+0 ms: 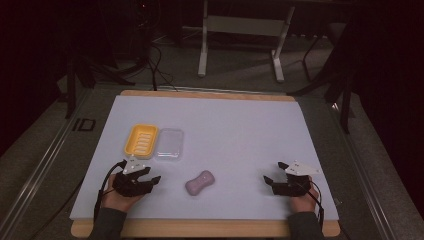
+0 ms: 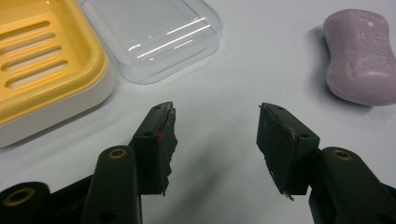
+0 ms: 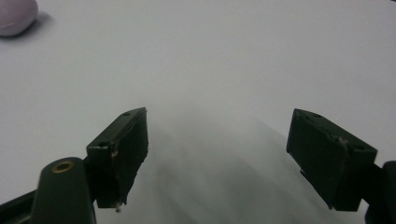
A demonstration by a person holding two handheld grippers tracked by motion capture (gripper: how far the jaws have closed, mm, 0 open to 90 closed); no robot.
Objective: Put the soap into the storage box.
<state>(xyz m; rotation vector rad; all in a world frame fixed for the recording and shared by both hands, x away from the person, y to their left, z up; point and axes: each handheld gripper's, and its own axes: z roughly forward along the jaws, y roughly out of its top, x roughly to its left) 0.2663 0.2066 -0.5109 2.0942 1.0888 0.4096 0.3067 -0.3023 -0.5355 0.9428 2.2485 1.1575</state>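
Observation:
A lilac bar of soap (image 1: 200, 183) lies on the pale mat between my two grippers. A yellow slotted soap dish (image 1: 141, 140) sits at the left, and a clear plastic lid (image 1: 170, 143) lies flat against its right side. My left gripper (image 1: 152, 175) rests just in front of the dish, open, with bare mat between its jaws (image 2: 215, 112). In the left gripper view the dish (image 2: 42, 60) and lid (image 2: 154, 37) lie ahead to the left, and the soap (image 2: 359, 56) to the right. My right gripper (image 1: 274, 171) is open over bare mat (image 3: 219, 114), with the soap (image 3: 16, 16) at the upper left.
The pale mat (image 1: 225, 120) covers a wooden tabletop whose edge (image 1: 210, 229) runs along the front. Beyond the far edge stand a white frame's legs (image 1: 202, 55) and cables on a dark floor.

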